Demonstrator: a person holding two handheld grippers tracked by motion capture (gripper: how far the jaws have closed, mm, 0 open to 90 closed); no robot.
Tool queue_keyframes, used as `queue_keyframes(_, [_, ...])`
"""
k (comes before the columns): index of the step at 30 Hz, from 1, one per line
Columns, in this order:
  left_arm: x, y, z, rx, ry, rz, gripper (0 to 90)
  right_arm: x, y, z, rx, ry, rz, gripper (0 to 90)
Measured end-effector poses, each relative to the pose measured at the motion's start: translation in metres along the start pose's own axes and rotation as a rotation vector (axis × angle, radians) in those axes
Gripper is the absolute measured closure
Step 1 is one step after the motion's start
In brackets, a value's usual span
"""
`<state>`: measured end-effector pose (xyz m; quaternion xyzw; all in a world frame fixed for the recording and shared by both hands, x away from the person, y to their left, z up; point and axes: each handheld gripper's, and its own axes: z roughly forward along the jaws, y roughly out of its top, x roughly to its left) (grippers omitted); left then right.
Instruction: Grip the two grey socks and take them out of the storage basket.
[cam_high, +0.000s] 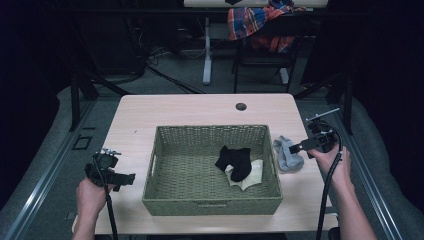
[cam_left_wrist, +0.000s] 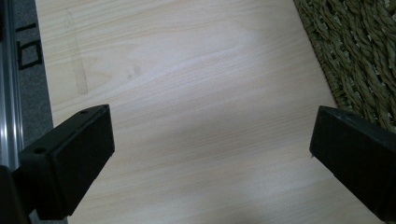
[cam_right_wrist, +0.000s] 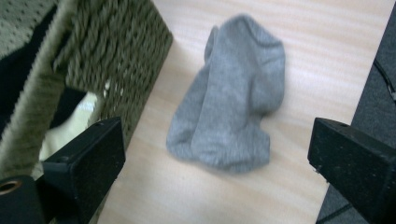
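Right hand-held gripper (cam_right_wrist: 215, 144) spread wide, nothing between the jaws, poised just above the small crumpled grey cotton sock (cam_right_wrist: 233, 88). Sock lying flat on the pale wooden table (cam_high: 200, 107), just beside the right wall of the olive-green woven rectangular basket (cam_high: 210, 129), apparently not touching it. Left hand-held gripper (cam_left_wrist: 212, 140) likewise spread and empty, over bare table to the left of the basket.

Judged step: handling the grey sock next to the basket. For a clean pick, come straight down over the bunched lower middle, where the fabric is thickest, rather than the thin flat cuff. Keep the near jaw off the basket wall, which stands close on that side. Press down to the table before closing, so both layers are caught and none trails.

From the high view: a black sock (cam_high: 235, 159) draped over a cream one (cam_high: 252, 175) on the basket floor, and both hands at opposite ends of the table. From the right gripper view: the sock's folds and the narrow strip of table between sock and weave, too small to read from above.
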<state>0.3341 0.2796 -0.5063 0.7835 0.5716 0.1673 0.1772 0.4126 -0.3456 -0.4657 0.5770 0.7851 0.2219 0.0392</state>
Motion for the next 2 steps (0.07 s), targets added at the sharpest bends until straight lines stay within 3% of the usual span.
queue_keyframes(2, [0.0001, 0.0001, 0.0001, 0.001, 0.000, 0.001, 0.2, 0.0001, -0.0037, -0.0003, 0.007, -0.006, -0.002, 3.1])
